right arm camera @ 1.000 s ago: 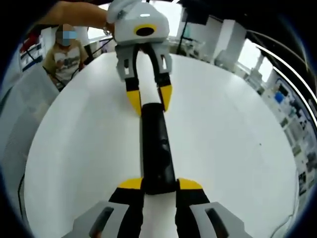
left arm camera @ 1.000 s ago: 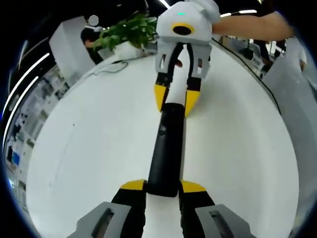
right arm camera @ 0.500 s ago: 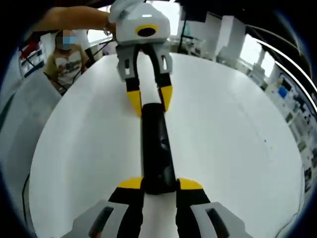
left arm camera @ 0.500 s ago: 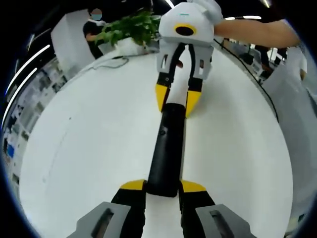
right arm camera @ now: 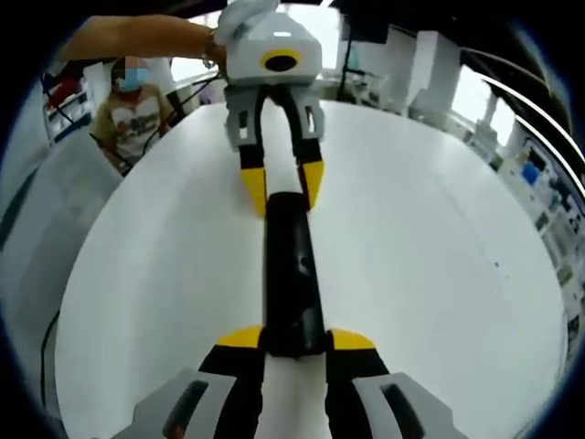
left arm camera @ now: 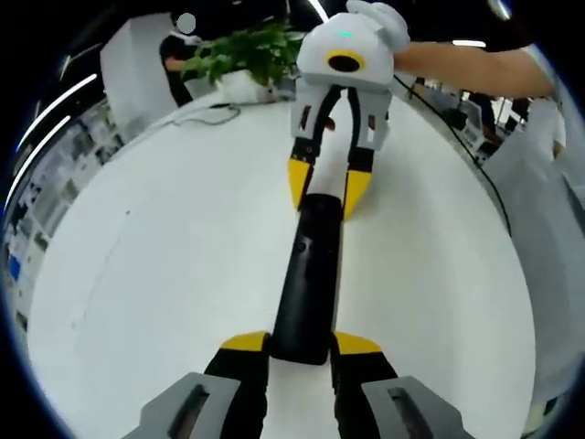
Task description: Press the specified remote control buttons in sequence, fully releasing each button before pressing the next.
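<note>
White table [left arm camera: 164, 274]; remote [left arm camera: 308, 274] clamped endwise between both grippers' fingers [left arm camera: 245, 343].

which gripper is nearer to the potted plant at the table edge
Right. The right gripper grips the far end of the remote, toward the potted plant. The left gripper grips the near end, farther from it.

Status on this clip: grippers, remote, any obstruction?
Left gripper shut on one end of the long black remote control. Right gripper shut on the opposite end. Remote spans between them over the white round table. Nothing in the way.
</note>
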Demonstrator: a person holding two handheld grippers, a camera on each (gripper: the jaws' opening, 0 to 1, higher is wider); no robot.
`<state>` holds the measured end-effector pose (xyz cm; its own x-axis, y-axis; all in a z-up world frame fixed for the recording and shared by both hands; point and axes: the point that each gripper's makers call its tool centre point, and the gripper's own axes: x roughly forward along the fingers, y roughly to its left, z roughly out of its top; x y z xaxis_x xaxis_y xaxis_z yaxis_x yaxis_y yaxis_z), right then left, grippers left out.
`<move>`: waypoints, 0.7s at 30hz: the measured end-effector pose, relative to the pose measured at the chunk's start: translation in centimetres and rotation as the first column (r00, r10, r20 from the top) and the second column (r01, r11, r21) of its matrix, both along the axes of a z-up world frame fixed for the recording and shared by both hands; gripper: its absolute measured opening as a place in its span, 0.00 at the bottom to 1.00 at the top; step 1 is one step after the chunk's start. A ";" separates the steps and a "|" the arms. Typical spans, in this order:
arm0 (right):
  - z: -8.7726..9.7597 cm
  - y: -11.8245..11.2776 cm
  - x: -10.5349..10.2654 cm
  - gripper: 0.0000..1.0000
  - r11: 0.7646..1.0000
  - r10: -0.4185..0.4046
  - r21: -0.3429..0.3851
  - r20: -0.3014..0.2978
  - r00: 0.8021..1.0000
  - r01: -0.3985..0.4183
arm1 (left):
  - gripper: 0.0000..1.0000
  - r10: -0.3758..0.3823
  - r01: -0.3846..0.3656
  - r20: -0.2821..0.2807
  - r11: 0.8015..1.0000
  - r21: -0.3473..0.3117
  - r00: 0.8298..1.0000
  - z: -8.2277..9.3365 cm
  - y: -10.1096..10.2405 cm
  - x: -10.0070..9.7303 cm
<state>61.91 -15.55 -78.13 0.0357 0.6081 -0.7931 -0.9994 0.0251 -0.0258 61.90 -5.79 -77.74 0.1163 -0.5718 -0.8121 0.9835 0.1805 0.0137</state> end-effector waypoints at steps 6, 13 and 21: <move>0.0 0.0 0.1 0.25 1.000 -0.008 0.005 -0.002 1.000 0.008 | 0.26 -0.004 0.004 0.010 1.000 -0.003 1.000 0.0 0.0 -0.1; 0.0 0.0 0.3 0.29 1.000 -0.018 0.013 0.013 1.000 0.018 | 0.28 -0.008 0.008 0.034 1.000 -0.006 0.999 0.1 0.1 0.0; 0.1 -0.1 0.8 0.35 0.998 -0.045 0.034 0.059 0.997 0.043 | 0.33 0.007 -0.004 0.088 1.000 -0.029 0.996 0.2 0.3 0.4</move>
